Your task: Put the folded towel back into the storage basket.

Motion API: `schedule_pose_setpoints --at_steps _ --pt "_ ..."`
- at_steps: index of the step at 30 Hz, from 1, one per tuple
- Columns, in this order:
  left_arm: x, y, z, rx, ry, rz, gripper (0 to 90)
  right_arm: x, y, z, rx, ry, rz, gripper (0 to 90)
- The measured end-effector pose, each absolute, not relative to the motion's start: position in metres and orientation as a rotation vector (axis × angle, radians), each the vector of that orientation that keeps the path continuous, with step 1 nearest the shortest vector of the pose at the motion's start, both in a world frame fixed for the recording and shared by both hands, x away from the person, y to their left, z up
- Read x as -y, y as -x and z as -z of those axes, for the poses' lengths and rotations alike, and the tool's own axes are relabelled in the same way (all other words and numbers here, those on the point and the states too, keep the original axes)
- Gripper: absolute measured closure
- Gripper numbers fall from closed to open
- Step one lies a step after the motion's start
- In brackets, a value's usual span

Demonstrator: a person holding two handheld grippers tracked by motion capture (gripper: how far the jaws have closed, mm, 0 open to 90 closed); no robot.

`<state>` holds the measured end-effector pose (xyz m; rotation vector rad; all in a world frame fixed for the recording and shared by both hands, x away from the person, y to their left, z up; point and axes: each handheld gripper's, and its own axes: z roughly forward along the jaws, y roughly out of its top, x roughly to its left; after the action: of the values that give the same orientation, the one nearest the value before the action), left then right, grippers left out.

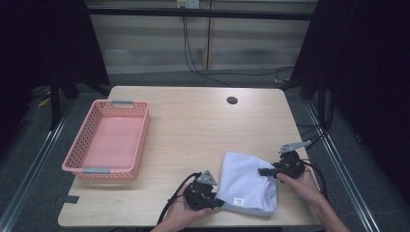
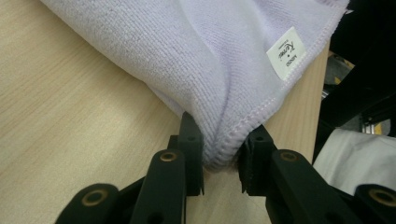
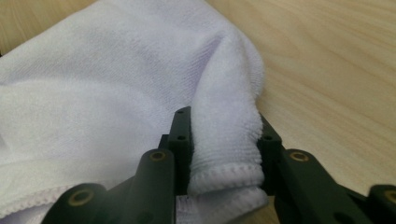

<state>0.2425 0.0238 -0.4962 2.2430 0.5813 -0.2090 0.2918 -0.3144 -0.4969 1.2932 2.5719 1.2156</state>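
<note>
Now a pale lilac-white towel [image 1: 249, 181] is seen lying crumpled on the bench [image 1: 193, 125], at the near right part, close to the front edge. It is gripped at two ends. The left tool [image 1: 218, 203] is held at the towel's near-left corner; in the left gripper view the stitched hem [image 2: 243, 128] is bunched betw. the two black jaws, w/ the cloth [image 2: 196, 60] spreading up and away from them — the pads are pressed on the fabric from both sides. A small white label [image 2: 286, 52] is sewn near the towel's edge, to the right of the grip. The right tool [image 1: 263, 171] is set at the towel's far-right side; in the right gripper view a thick fold of the towel [image 3: 224, 116] is pinched betw. its jaws, the hemmed edge [image 3: 224, 177] hanging just below them. Both tools are thus closed on the towel, w/ a fairly narrow gap filled by cloth.

Each tool is held in a hand, forearms coming in from the bottom edge. A pink basket [image 1: 140, 140] w/ grey handles is stood on the bench's left part, well apart from the towel. A round cable hole [image 1: 232, 100] is seen near the bench's far edge.
</note>
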Motion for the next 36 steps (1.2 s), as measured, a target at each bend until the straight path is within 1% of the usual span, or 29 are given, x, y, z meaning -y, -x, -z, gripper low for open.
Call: schedule_pose_setpoints --at_steps 6,7,9,14,26,30,36 --pt "-0.028 -0.244 0.490 -0.567 -2.227 0.225 75.5 0.313 -0.292 0.492 -2.552 -1.324 -1.234 71.5" --pt "-0.029 -0.244 0.486 -0.552 -2.205 0.266 75.5 0.312 -0.292 0.489 -2.542 -1.326 -1.249 71.8" --pt "-0.030 -0.245 0.483 -0.536 -2.199 0.271 75.6 0.312 -0.292 0.488 -2.537 -1.329 -1.255 71.8" --pt "-0.040 -0.249 0.474 -0.555 -2.185 0.238 75.7 0.306 -0.296 0.476 -2.510 -1.309 -1.317 72.1" --pt "-0.060 -0.260 0.447 -0.556 -2.112 0.218 75.7 0.293 -0.311 0.456 -2.495 -1.287 -1.380 72.7" --pt "-0.061 -0.262 0.441 -0.545 -2.114 0.205 75.7 0.291 -0.315 0.450 -2.501 -1.274 -1.383 72.7" --pt "-0.069 -0.269 0.429 -0.560 -2.082 0.180 75.6 0.285 -0.329 0.434 -2.504 -1.232 -1.387 72.7"
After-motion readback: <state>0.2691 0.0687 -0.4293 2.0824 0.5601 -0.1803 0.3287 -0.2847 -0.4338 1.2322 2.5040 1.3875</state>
